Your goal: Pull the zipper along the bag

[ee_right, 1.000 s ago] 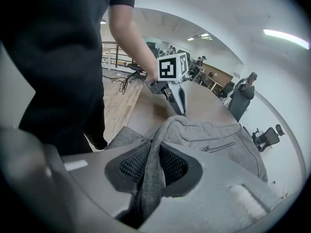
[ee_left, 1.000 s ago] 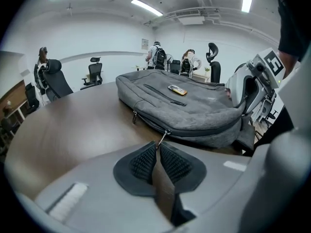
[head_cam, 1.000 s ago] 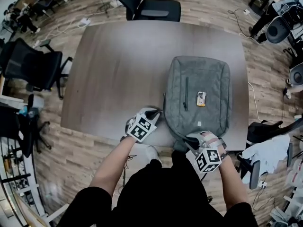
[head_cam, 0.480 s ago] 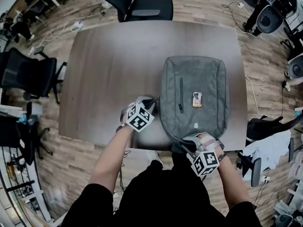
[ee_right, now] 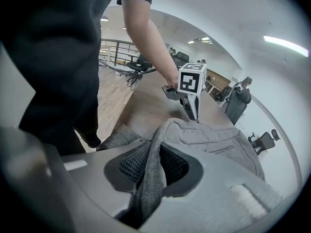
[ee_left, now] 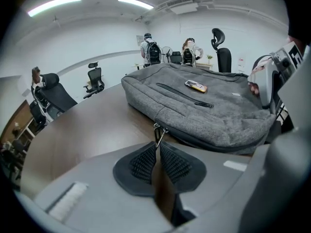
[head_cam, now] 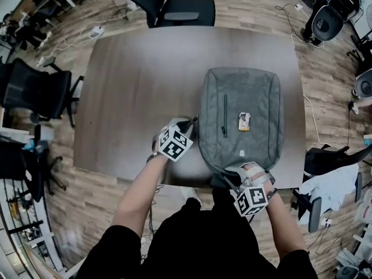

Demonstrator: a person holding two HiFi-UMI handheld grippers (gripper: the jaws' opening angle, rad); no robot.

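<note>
A grey backpack [head_cam: 241, 118] lies flat on the brown table [head_cam: 139, 86], its near end at the table's front edge. My left gripper [head_cam: 190, 124] sits at the bag's left side, shut on the metal zipper pull [ee_left: 159, 135] of the side zipper. In the left gripper view the pull stands pinched between the ribbed pads [ee_left: 141, 161]. My right gripper [head_cam: 233, 176] is at the bag's near end, shut on a grey fabric strap [ee_right: 156, 144] that runs up between its pads. A front-pocket zipper [head_cam: 224, 115] and a small yellow tag [head_cam: 245, 121] lie on top of the bag.
Office chairs stand around the table: one at the far side [head_cam: 186, 7], one at the left [head_cam: 40, 89]. Cables lie on the wooden floor [head_cam: 314, 121] to the right. People with backpacks [ee_left: 151, 50] stand far across the room.
My left gripper has moved a little away from me along the bag's left side with the zipper pull. The right gripper has kept its hold at the near end.
</note>
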